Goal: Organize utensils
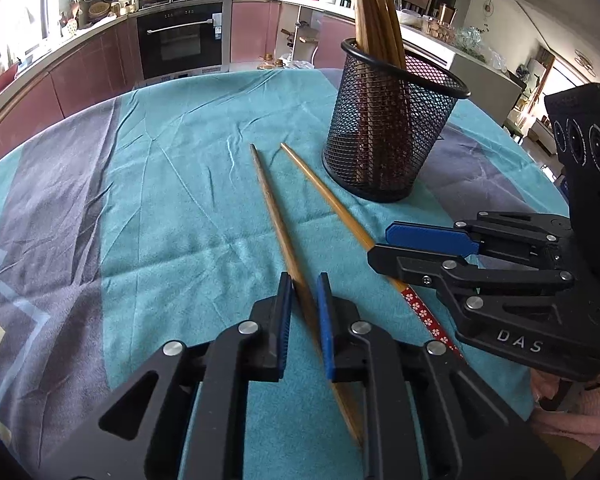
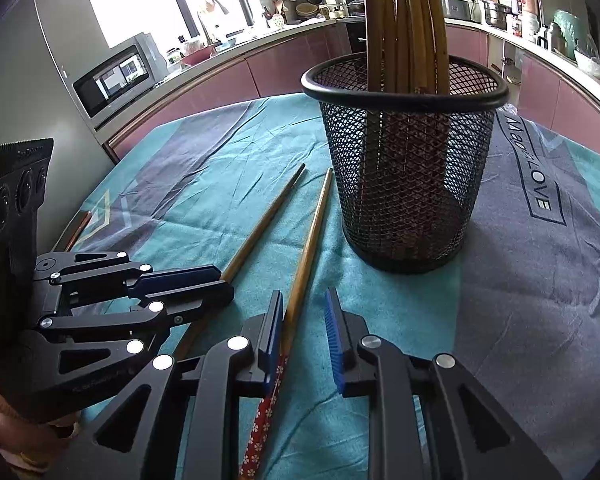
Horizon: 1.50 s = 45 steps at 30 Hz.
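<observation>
Left gripper [image 1: 304, 300]: jaws narrow, straddling the dark chopstick [image 1: 278, 224] near its thick end; left pad touches it, a sliver of gap shows at the right pad.
Right gripper [image 2: 304, 324]: jaws narrow around the light chopstick [image 2: 306, 252], just above its red floral end; left pad touches, right pad stands clear.
Chopsticks: both lie flat on the teal cloth [image 1: 172, 208], tips pointing far, toward the cup.
Cup [image 1: 392, 128]: black mesh, upright, far right, already full of chopsticks.
Step, judged: close fully, lift each stick level, tip upright, lower thick end into a free gap.
Risk: thin round sticks may roll or pivot.
</observation>
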{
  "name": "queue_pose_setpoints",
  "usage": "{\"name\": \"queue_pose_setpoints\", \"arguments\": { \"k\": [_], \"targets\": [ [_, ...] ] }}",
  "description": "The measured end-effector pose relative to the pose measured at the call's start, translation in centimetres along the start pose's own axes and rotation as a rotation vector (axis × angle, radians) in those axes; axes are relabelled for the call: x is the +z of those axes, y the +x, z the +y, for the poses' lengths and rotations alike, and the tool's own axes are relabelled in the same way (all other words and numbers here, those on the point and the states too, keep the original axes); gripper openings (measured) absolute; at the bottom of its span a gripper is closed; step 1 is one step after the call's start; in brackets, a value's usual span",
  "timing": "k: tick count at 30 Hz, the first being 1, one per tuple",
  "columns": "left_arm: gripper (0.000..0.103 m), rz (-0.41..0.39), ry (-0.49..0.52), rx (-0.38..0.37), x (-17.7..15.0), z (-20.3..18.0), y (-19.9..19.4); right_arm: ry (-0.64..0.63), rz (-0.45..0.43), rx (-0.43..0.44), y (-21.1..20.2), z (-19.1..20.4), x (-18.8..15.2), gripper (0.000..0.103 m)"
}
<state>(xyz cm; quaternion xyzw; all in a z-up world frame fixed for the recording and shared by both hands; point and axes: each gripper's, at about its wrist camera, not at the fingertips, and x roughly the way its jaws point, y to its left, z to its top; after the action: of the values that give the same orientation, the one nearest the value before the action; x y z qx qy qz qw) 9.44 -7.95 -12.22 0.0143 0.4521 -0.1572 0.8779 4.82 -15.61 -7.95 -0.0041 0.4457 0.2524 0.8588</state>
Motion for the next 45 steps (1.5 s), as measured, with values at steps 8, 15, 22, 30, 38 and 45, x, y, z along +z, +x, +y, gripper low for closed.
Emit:
{"name": "queue_pose_setpoints", "arguments": {
  "k": [8, 15, 22, 30, 38, 45],
  "targets": [
    [0.014, 0.006, -0.009, -0.005, 1.5, 0.5, 1.2, 0.016, -0.005, 0.004, 0.5, -0.3, 0.5, 0.013],
    [0.010, 0.000, -0.032, 0.003, 2.1, 0.7, 1.5, 0.080, -0.020, 0.032, 0.5, -1.2, 0.6, 0.006],
    [0.008, -0.005, -0.067, -0.001, 1.2, 1.3, 0.6, 0.110, -0.057, 0.080, -0.7, -1.3, 0.3, 0.006],
    [0.010, 0.009, -0.027, -0.003, 0.5, 0.4, 0.4, 0.059, -0.003, 0.091, 0.2, -0.1, 0.0, 0.008],
    [0.019, 0.016, 0.030, 0.007, 1.3, -0.5, 1.1, 0.027, 0.005, 0.064, 0.7, 0.1, 0.3, 0.007],
    [0.008, 0.006, 0.001, 0.022, 1.6, -0.1, 1.1, 0.033, -0.013, 0.072, 0.4, 0.1, 0.2, 0.006]
  ]
}}
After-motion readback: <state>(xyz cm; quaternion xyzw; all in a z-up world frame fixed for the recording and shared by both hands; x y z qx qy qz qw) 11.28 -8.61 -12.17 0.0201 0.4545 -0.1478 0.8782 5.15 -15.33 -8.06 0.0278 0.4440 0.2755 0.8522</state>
